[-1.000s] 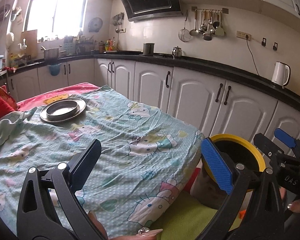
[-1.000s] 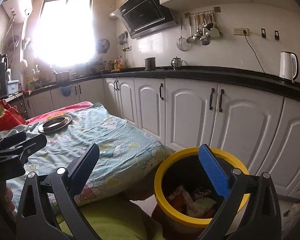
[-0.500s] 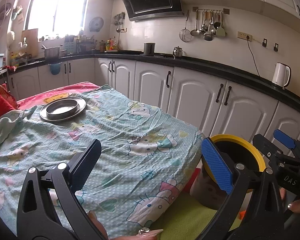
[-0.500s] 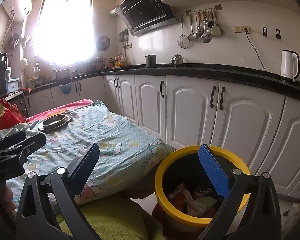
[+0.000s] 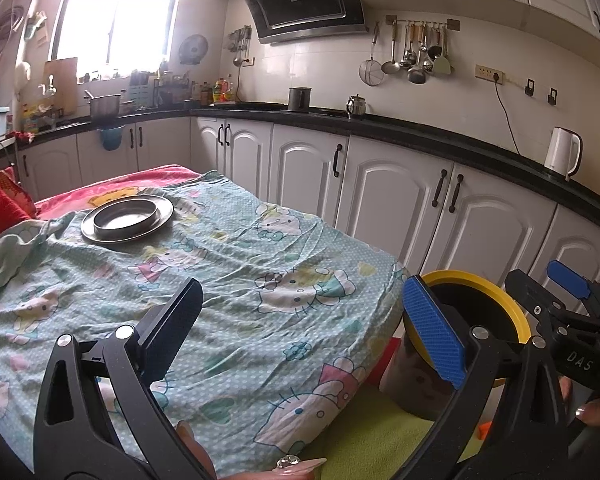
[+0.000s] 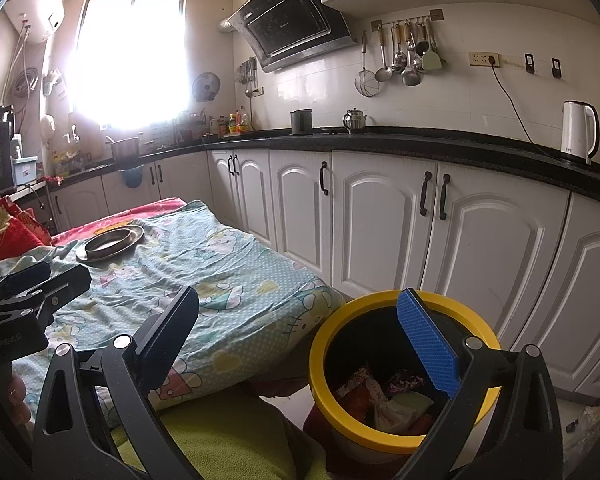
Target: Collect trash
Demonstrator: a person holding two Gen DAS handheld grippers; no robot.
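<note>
- Left gripper (image 5: 300,320) gapes wide and empty over the sheet (image 5: 236,280), short of the bed's near edge.
- Right gripper (image 6: 300,336) is spread wide, holding nothing, its blue pad over the bin (image 6: 404,436) rim.
- The bin stands past the sheet's corner, near the cabinets (image 6: 480,240); trash (image 6: 384,400) lies inside, partly hidden by that pad.
- A plate (image 5: 127,220) sits at the sheet's far end.
- "DAS" reads on the right gripper's body in the left view.
</note>
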